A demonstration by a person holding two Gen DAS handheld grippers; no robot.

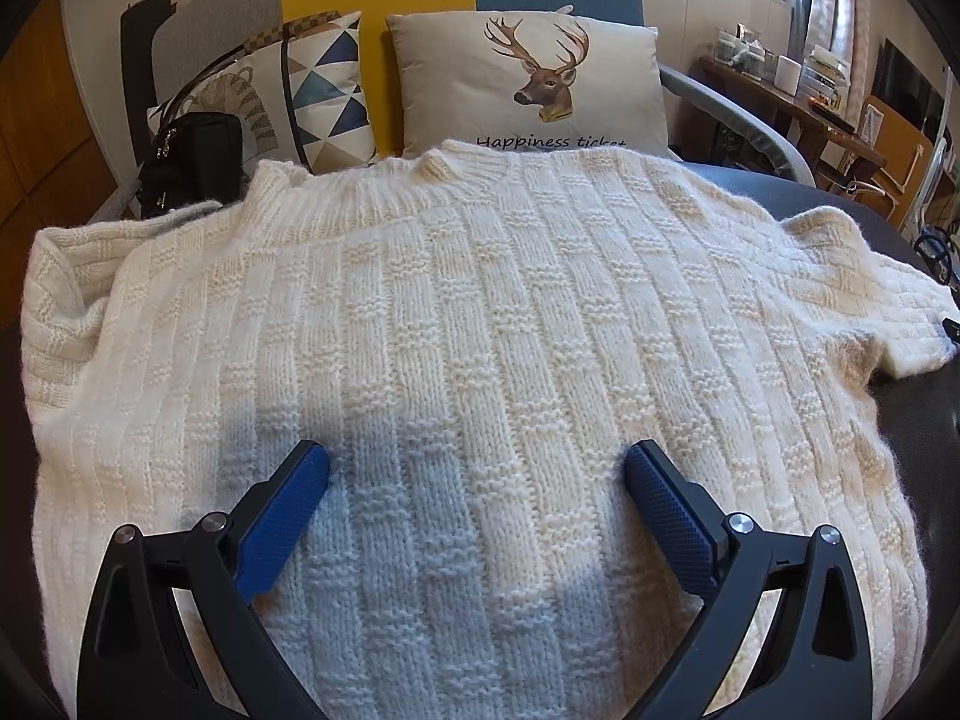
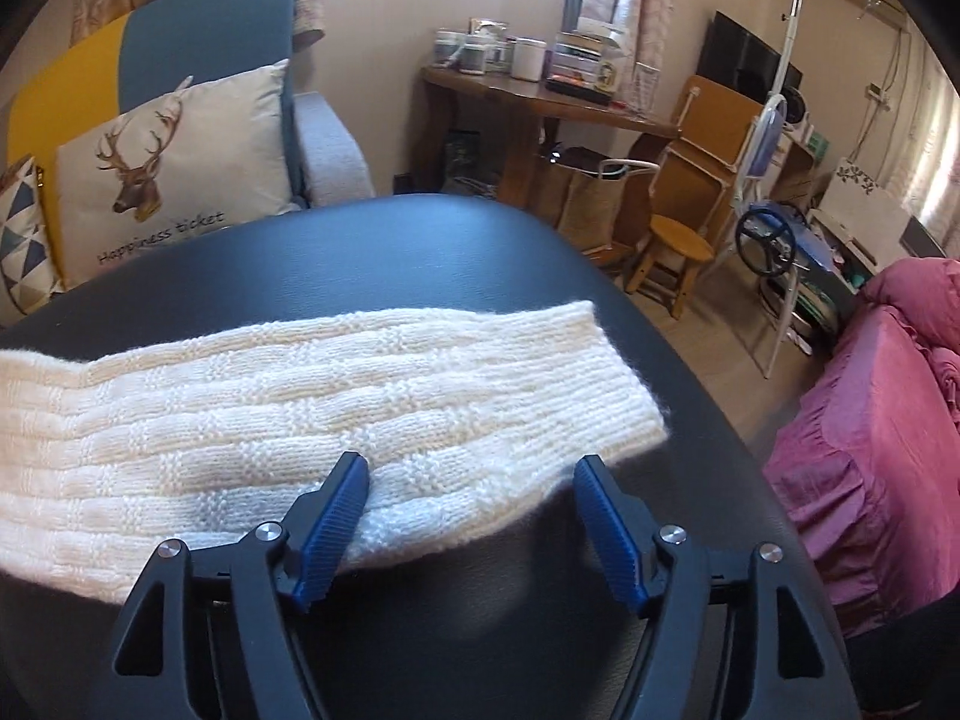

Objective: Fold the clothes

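Left wrist view. A cream knitted sweater (image 1: 468,324) lies spread flat on a dark table (image 1: 918,420), its ribbed collar toward the table's far edge and its body running to the near edge. One sleeve (image 1: 876,300) reaches out toward the table's right edge; the other is bunched at the left edge. The left gripper (image 1: 477,468) sits over the lower body of the sweater with its blue-padded fingers (image 1: 288,510) spread wide; both pads appear to rest on the knit, and nothing is clamped between them. Beyond the far edge stands a sofa with a deer-print cushion (image 1: 528,90), a triangle-patterned cushion (image 1: 324,90) and a black handbag (image 1: 192,162). A wooden desk (image 1: 792,102) carrying small containers stands at the upper right.

Right wrist view. The extended sleeve (image 2: 336,408) lies flat across the table (image 2: 420,252), its cuff end near the right edge. The right gripper (image 2: 471,474) is at the sleeve's near border with its jaws wide apart: the left blue pad overlaps the knit edge, and the right pad (image 2: 612,528) is over bare tabletop just beside the cuff. It holds nothing. Behind the table are the deer-print cushion (image 2: 174,162), the wooden desk (image 2: 540,102), a small wooden stool (image 2: 672,252) and, at the right, a bed with a pink cover (image 2: 870,450).
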